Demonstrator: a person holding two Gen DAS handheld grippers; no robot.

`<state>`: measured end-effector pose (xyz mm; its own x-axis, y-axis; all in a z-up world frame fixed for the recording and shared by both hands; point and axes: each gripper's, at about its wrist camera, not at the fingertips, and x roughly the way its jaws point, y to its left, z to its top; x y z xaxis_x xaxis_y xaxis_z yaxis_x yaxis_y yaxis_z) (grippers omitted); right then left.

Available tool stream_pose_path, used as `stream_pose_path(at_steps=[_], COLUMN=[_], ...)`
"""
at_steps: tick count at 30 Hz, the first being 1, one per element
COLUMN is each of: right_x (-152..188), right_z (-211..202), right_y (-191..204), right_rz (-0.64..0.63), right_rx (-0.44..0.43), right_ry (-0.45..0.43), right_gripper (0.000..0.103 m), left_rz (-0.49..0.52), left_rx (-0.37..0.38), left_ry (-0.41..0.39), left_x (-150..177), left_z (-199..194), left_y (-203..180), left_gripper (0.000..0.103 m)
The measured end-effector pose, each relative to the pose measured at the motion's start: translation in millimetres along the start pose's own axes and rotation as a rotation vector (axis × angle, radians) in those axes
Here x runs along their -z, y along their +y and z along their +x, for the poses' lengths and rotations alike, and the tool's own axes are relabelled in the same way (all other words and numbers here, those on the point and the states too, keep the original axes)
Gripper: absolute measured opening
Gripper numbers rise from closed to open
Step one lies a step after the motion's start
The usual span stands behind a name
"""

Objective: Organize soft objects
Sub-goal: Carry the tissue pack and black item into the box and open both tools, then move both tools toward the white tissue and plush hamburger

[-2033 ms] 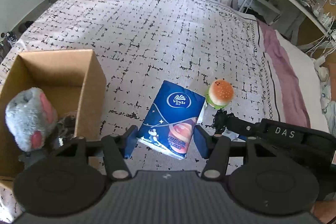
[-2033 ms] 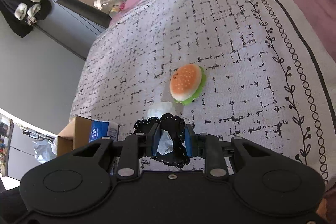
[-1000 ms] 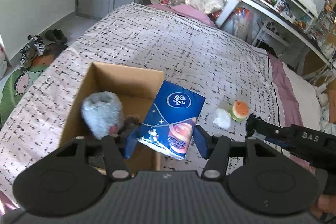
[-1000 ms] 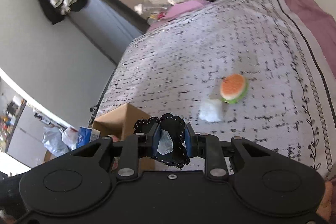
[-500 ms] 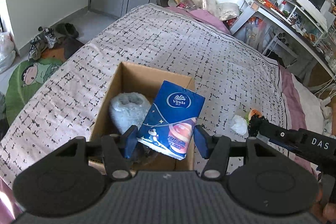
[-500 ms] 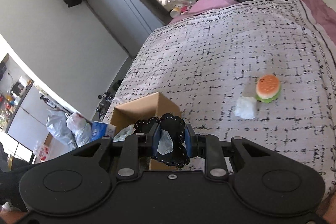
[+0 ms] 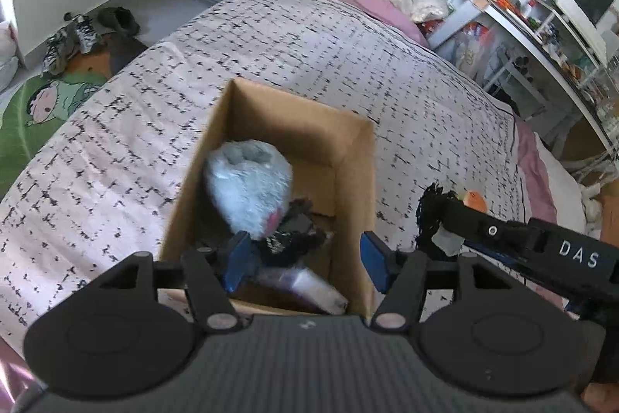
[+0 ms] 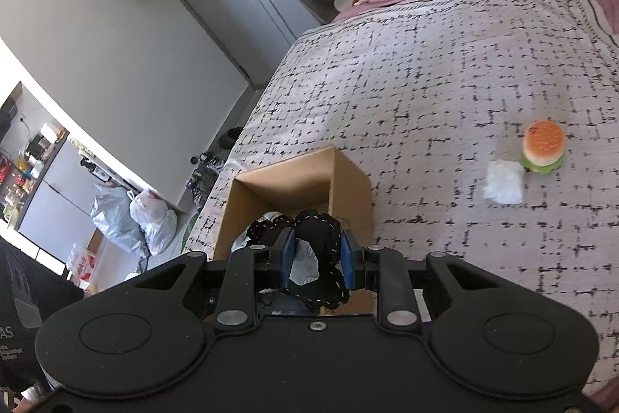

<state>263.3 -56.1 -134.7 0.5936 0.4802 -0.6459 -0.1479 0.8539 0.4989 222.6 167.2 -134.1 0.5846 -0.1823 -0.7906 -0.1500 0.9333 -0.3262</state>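
A cardboard box stands on the bed and also shows in the right wrist view. Inside it lie a grey plush toy, dark cloth and the tissue pack, blurred. My left gripper is open and empty above the box. My right gripper is shut on a black lace-edged pouch and hovers at the box's right side; it shows in the left wrist view. A burger toy and a white wad lie on the bed.
The patterned bedspread covers the bed. A green floor mat and shoes lie left of the bed. Shelves and a desk stand at the far right. Plastic bags sit on the floor.
My left gripper has opened and the tissue pack has dropped into the box. My right gripper has moved closer to the box, still holding the pouch.
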Motion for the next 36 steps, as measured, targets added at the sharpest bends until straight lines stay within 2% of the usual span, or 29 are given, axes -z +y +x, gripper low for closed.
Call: stream_pose_path(at_steps=[8, 11, 12, 13, 19, 30, 34, 36], right_x=[1.2, 1.5, 2.0, 2.3, 1.0, -9.4, -15.5, -19.4], right_z=[22.5, 29.1, 30.3, 30.6, 26.8, 0.3, -12.6, -19.3], right_y=[16.5, 19.5, 19.2, 19.4, 11.6, -18.5, -31.6, -39.9], right_rz=[0.000, 0.016, 0.026, 0.029, 0.047, 0.047, 0.053, 0.063], right_rx=[-0.019, -0.033, -0.038, -0.038, -0.010, 0.055, 0.074, 0.078], right_ry=[0.046, 0.066, 0.070, 0.072, 0.072, 0.048, 0.023, 0.009], right_gripper=[0.027, 0.036, 0.044, 0.047, 0.048, 0.055, 0.066, 0.071], left_rz=[-0.033, -0.037, -0.037, -0.036, -0.030, 0.001, 0.019, 0.021], left_rx=[-0.027, -0.036, -0.038, -0.042, -0.067, -0.071, -0.063, -0.043], left_ry=[-0.012, -0.013, -0.013, -0.012, -0.008, -0.015, -0.017, -0.011], left_x=[-10.5, -11.5, -11.9, -12.4, -15.7, -14.4, -14.7, -15.2], left_z=[-1.9, -1.9, -2.0, -1.9, -1.2, -1.4, -1.5, -0.5], left_y=[20.4, 24.8, 26.1, 27.1, 28.6, 4.9, -10.4, -17.2], left_gripper=[0.061, 0.061, 0.061, 0.061, 0.065, 0.076, 0.077, 0.081])
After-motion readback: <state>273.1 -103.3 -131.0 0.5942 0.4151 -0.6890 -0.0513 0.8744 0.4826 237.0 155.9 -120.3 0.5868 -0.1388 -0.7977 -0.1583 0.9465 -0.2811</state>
